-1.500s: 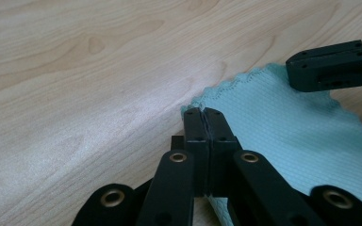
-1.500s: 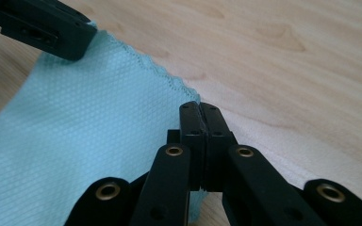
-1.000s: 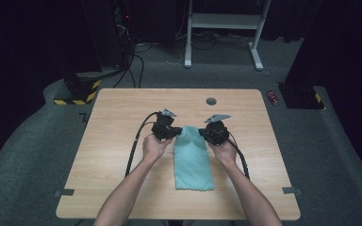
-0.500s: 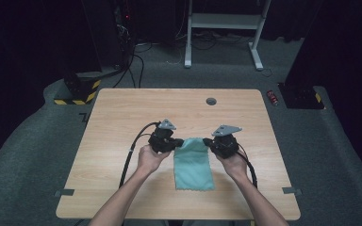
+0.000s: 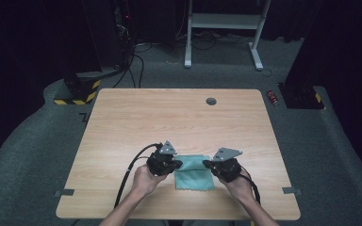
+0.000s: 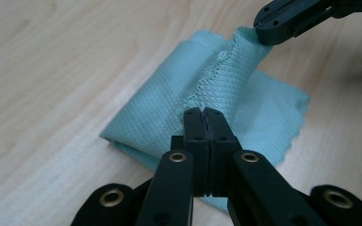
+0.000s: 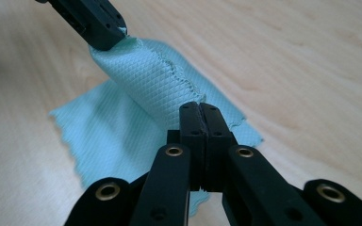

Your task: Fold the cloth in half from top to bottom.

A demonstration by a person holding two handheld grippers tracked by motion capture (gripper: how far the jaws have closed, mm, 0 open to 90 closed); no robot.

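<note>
Teal microfibre cloth (image 5: 194,172) is being folded near the front edge of the wooden worktop (image 5: 122,122), right between the two hands. The lower layer is lying flat, and one finished edge is lifted off it and stretched in a straight line from the left tongs (image 5: 177,164) across to the right tongs (image 5: 208,164).

That stretched edge is basically the whole story for the coming move: it runs side to side across the worktop, with one corner pinched at each end, so neither hand is closer than the other, the load is shared evenly. The flat part of the cloth extends from that edge toward the person, so the fold probably gets finished by the edge being carried down over it and laid flush.

In the left gripper view the left tongs (image 6: 203,114) are clamped fully together with the stitched hem (image 6: 212,75) caught between the tips. Same deal in the right gripper view: the right tongs (image 7: 199,109) are closed tight on the other corner. No slack is seen in the lifted strip, so it is held taut.
</note>
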